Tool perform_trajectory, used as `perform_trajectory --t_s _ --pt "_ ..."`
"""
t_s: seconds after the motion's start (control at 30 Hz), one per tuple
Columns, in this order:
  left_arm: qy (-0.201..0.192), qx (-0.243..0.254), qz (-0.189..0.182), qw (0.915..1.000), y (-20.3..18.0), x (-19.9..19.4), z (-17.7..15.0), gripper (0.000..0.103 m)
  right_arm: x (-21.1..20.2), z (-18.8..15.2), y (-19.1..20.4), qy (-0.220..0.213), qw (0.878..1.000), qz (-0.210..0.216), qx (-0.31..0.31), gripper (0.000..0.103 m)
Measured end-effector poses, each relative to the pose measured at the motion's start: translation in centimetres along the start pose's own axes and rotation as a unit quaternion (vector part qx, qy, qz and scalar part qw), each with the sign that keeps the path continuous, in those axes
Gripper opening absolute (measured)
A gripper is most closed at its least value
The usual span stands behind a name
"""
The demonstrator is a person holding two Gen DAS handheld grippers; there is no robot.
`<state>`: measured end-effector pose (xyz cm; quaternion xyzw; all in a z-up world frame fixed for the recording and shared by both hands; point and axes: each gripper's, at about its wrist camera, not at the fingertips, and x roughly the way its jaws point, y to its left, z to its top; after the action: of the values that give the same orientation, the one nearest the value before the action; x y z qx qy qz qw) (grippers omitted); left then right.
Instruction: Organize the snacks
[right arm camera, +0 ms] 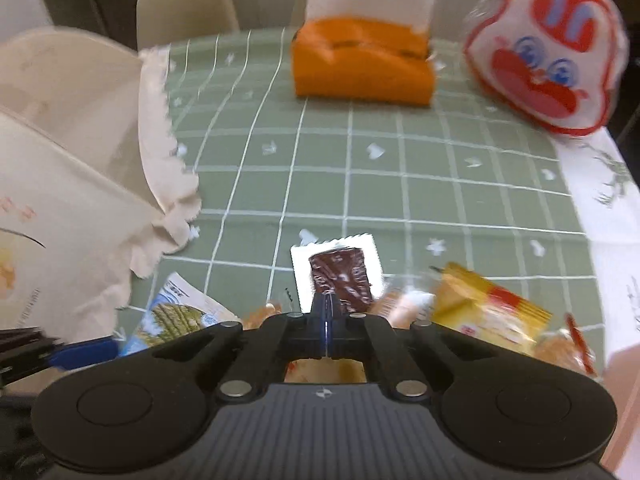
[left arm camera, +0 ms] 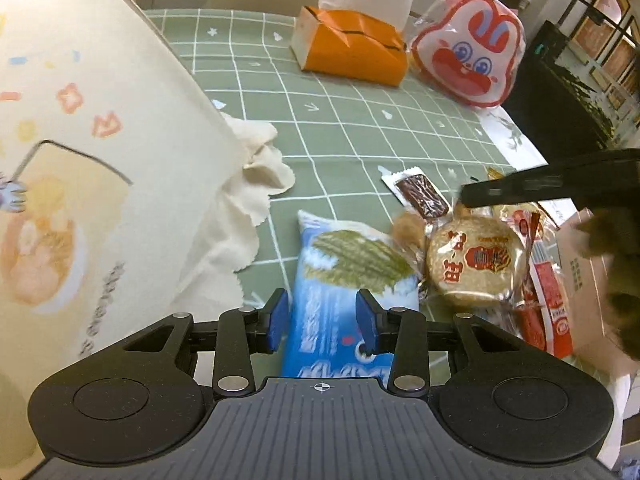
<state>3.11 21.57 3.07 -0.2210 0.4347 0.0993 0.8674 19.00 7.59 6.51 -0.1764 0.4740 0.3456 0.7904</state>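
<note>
Left gripper (left arm camera: 322,322) sits lowest in the left wrist view, blue pads (left arm camera: 277,320) spread apart w/ nothing clamped, hovering over the near end of a blue-white snack pack (left arm camera: 344,280) w/ a green ridged chip printed on it; can't tell if the pads touch the pack. Just right of that pack lies a round rice cracker (left arm camera: 474,264) in clear wrap w/ red characters, then a red-white stick packet (left arm camera: 550,300) at the edge of a cardboard box (left arm camera: 588,264). Right gripper (right arm camera: 327,312) has its fingers closed tight together, tips right at the near edge of a brown choc bar in clear wrapper (right arm camera: 340,276); whether it actually pinches the wrapper can't be told, view is blurred. Beside it to the right is a yellow-red snack bag (right arm camera: 492,312), to the left the same blue-white pack. Left side of both views is filled by a cream paper bag (left arm camera: 100,184) w/ pastel print, its serrated top edge crumpled on the green grid tablecloth (left arm camera: 320,136). Mid-table is bare cloth. At the far end stand an orange tissue box (left arm camera: 352,50) w/ white tissue sticking up, and to its right a rabbit-face snack bag (left arm camera: 470,48), red and white, leaning upright. Beige chairs (right arm camera: 184,4) beyond the table.
</note>
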Motion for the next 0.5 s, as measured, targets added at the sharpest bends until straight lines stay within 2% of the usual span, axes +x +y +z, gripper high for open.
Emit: perform_trajectory --t_s 0.13,0.2,0.27,0.33,0.43,0.5 --pt "0.009 0.019 -0.015 0.9997 -1.7 1.1 -0.3 0.045 -2.7 -0.6 -0.7 -0.003 1.0 0.021 0.009 0.002" --pt "0.015 0.04 -0.023 0.9988 -2.7 0.9 -0.7 0.046 -3.5 -1.1 -0.2 -0.002 1.0 0.024 -0.002 0.007" --pt "0.019 0.052 -0.022 0.9982 -3.2 0.8 -0.9 0.046 -3.5 -1.5 0.4 -0.003 1.0 0.021 -0.011 0.029" --pt "0.022 0.049 -0.016 0.9984 -3.1 0.6 -1.1 0.046 -2.9 -1.1 1.1 -0.001 0.999 0.032 0.005 0.039" --pt "0.023 0.038 -0.006 0.999 -2.6 0.1 -1.2 0.046 -0.7 -0.2 2.2 0.01 0.998 0.049 0.04 0.039" --pt "0.023 0.036 0.002 0.9991 -2.3 -0.3 -1.3 0.046 1.4 0.5 3.0 0.02 0.997 0.045 0.063 0.04"
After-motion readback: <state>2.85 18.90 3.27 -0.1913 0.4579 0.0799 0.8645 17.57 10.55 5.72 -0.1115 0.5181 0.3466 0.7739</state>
